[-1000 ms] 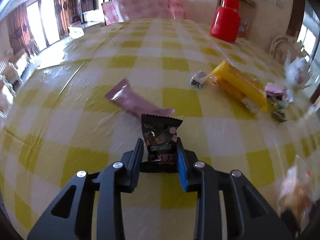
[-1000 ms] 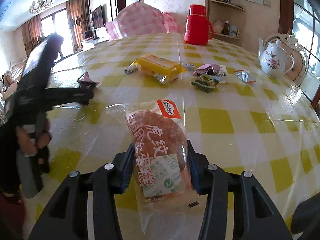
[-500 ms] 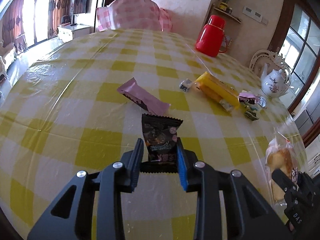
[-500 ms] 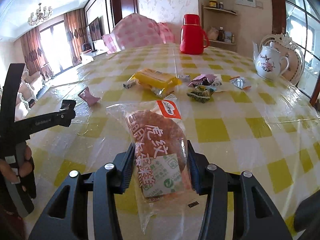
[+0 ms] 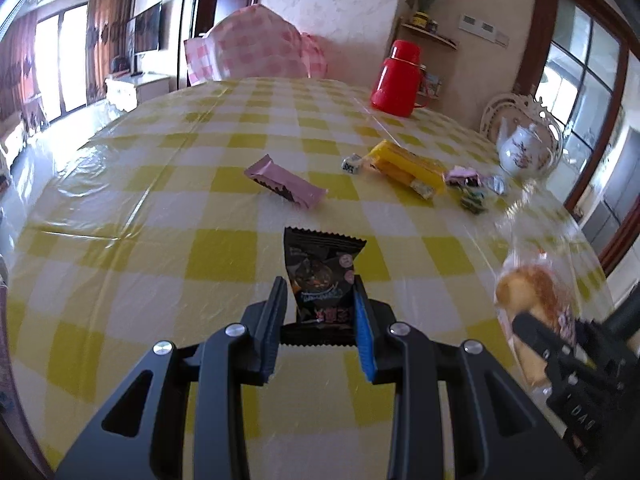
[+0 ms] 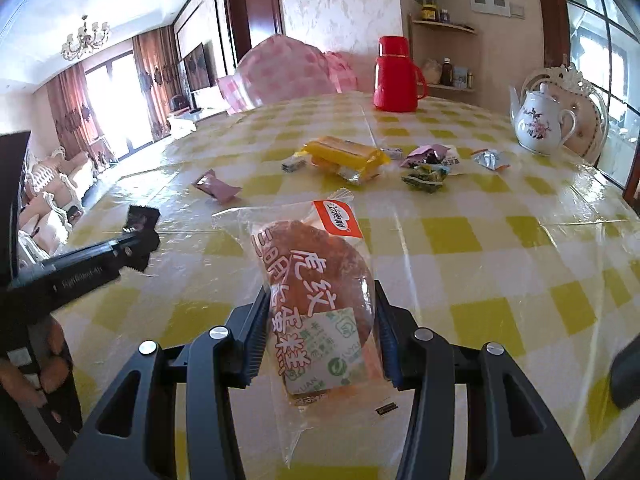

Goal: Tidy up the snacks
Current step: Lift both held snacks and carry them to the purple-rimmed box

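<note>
My left gripper (image 5: 320, 292) is shut on a small black snack packet (image 5: 322, 276) and holds it above the yellow checked table (image 5: 160, 240). My right gripper (image 6: 318, 308) is shut on a clear-wrapped brown cake (image 6: 316, 288); the cake also shows at the right of the left wrist view (image 5: 528, 300). The left gripper with its black packet (image 6: 140, 218) shows at the left of the right wrist view. Loose on the table ahead lie a pink bar (image 5: 286, 182), a yellow pack (image 5: 408, 166) and several small wrapped sweets (image 5: 470, 184).
A red thermos (image 5: 396, 78) stands at the far side of the table and a white teapot (image 5: 524, 152) at the right. A pink checked chair back (image 5: 256, 54) stands beyond the far edge. The table edge curves close on the left.
Both grippers have risen and tilted up with their packets still held. The right gripper with the cake has come closer beside the left one.
</note>
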Motion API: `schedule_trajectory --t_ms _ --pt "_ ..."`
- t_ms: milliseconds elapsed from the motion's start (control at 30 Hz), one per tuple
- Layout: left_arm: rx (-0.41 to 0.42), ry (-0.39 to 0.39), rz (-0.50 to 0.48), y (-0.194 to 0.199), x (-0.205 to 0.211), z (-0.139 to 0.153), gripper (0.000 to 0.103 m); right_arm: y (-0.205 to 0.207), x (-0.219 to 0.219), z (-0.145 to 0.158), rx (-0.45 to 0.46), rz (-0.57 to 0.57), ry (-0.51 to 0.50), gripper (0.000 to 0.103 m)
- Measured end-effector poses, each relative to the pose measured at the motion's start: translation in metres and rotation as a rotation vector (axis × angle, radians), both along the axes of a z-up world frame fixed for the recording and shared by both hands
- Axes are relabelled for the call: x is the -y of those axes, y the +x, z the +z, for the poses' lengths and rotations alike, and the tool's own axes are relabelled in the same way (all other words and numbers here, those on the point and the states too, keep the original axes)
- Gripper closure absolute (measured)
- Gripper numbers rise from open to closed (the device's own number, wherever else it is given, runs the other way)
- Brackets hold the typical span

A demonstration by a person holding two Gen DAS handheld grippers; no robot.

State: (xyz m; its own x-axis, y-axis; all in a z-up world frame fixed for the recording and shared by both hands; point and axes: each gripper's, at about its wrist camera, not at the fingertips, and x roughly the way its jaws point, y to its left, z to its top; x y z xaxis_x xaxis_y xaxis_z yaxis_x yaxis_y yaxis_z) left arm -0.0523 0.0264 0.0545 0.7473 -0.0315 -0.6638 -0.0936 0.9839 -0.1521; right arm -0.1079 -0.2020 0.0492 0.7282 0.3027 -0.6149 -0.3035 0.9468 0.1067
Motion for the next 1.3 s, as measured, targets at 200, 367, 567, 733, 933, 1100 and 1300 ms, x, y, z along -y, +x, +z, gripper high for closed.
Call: schedule_trajectory --t_ms 200,367,567,733,933,1100,1300 --pt "0.004 0.027 0.005 -0.027 -0.013 0.005 0.071 -0.027 -0.02 0.01 0.02 0.026 0.027 0.057" --pt "0.016 0.042 0.003 -0.049 -0.026 0.01 0.071 -0.047 -0.04 0.016 0.016 0.073 0.054 0.057" --pt "0.038 0.055 0.02 -0.08 -0.05 0.018 0.071 -0.07 -0.071 0.027 0.033 0.135 0.042 0.056" --pt "0.042 0.062 0.048 -0.106 -0.08 0.018 0.071 -0.086 -0.103 0.033 0.038 0.202 0.037 0.057" --pt "0.039 0.054 0.104 -0.133 -0.122 0.015 0.071 -0.101 -0.144 0.036 0.043 0.272 0.008 0.057" --pt "0.034 0.057 0.149 -0.154 -0.154 0.012 0.071 -0.114 -0.181 0.035 0.041 0.34 -0.021 0.057" --pt "0.038 0.071 0.2 -0.172 -0.189 0.014 0.071 -0.133 -0.219 0.035 0.046 0.422 -0.024 0.057"
